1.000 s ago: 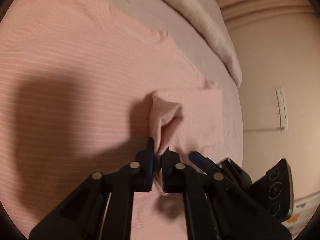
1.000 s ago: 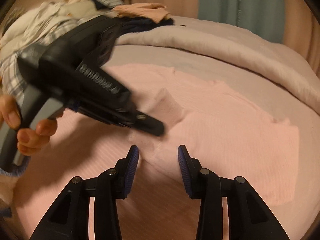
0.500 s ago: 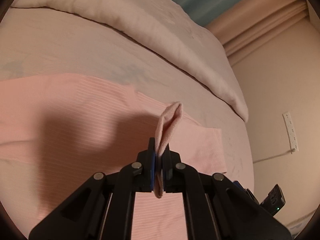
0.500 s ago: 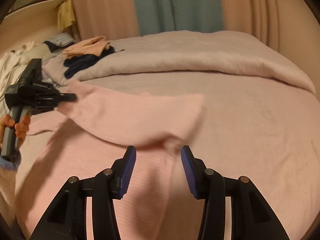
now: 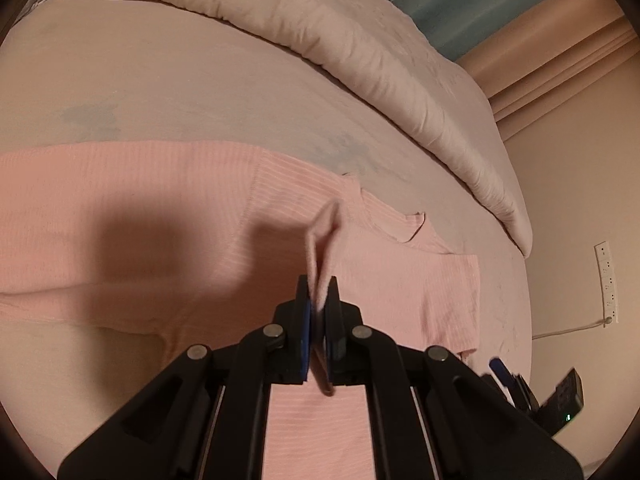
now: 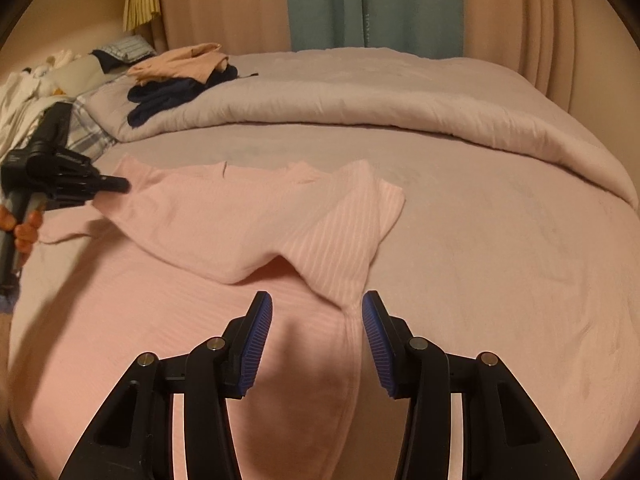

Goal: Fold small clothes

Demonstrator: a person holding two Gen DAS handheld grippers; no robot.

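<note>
Shirt (image 6: 248, 220): your left gripper (image 5: 318, 312), pinching its sleeve, has lifted it across the body; right gripper (image 6: 317, 320) wide, empty, so fold underway.

Two matte black linkage grippers, left gripper (image 5: 318, 300) and right gripper (image 6: 317, 330), are fitted with ribbed blue pads (image 6: 378, 332) (silver pivot pins throughout); bare fingers (image 6: 26, 226) are seen.

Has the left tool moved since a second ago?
Yes. The left tool, shut on the pink shirt, has pulled left and away across the bed, toward the clothes pile; it was just ahead of the right tool.
</note>
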